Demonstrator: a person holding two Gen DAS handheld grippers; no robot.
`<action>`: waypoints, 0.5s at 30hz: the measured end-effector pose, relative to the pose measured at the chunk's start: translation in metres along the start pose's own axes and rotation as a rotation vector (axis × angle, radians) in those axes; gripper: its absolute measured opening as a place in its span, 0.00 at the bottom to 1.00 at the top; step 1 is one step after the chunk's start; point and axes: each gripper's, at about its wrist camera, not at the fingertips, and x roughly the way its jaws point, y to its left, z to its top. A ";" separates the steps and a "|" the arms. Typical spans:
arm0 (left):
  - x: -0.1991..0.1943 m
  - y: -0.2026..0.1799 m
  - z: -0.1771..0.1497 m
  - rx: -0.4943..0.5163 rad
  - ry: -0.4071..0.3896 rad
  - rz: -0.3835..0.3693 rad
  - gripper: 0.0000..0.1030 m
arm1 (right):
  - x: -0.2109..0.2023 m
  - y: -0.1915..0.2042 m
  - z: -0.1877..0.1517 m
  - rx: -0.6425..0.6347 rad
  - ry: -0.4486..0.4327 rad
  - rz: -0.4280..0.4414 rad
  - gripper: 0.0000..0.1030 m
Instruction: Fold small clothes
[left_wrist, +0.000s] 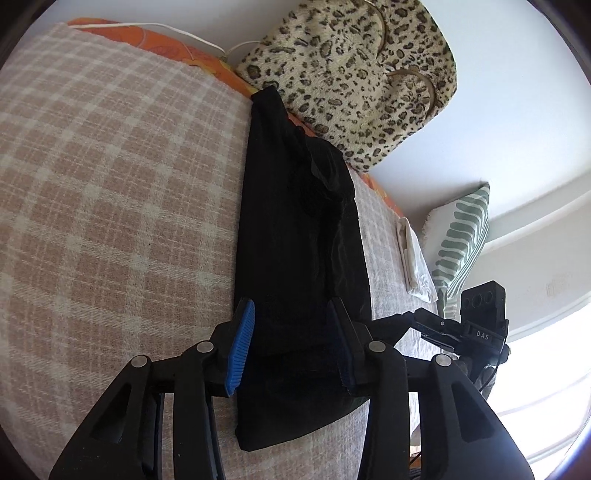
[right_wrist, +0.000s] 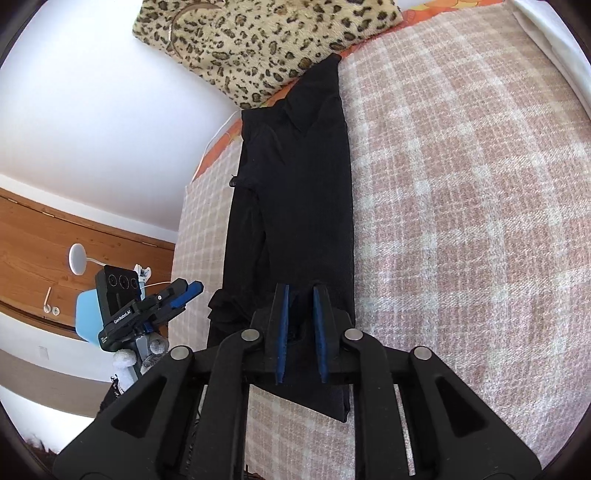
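Note:
A black garment lies folded into a long narrow strip on the pink-and-cream checked blanket. My left gripper hovers over the strip's near end with its blue-padded jaws apart, one on each side of the cloth and neither pressing it. My right gripper stands at the strip's other end, jaws parted by a narrow gap, with the black fabric showing beneath and between them but not pinched. Each gripper also shows at the edge of the other's view: the right gripper and the left gripper.
A leopard-print cushion leans on the wall past the strip's far side. A green leaf-pattern pillow and a folded white cloth lie at one end of the bed. An orange sheet edges the blanket. A wooden panel and a white lamp stand beyond the bed.

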 end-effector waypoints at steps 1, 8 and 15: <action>-0.001 -0.004 -0.002 0.030 0.004 -0.003 0.38 | -0.001 0.000 0.001 0.007 0.006 0.007 0.49; 0.001 -0.030 -0.034 0.288 0.100 0.035 0.35 | -0.019 0.020 -0.010 -0.128 0.012 -0.060 0.48; 0.014 -0.040 -0.054 0.388 0.176 0.055 0.28 | 0.010 0.037 -0.051 -0.366 0.150 -0.252 0.20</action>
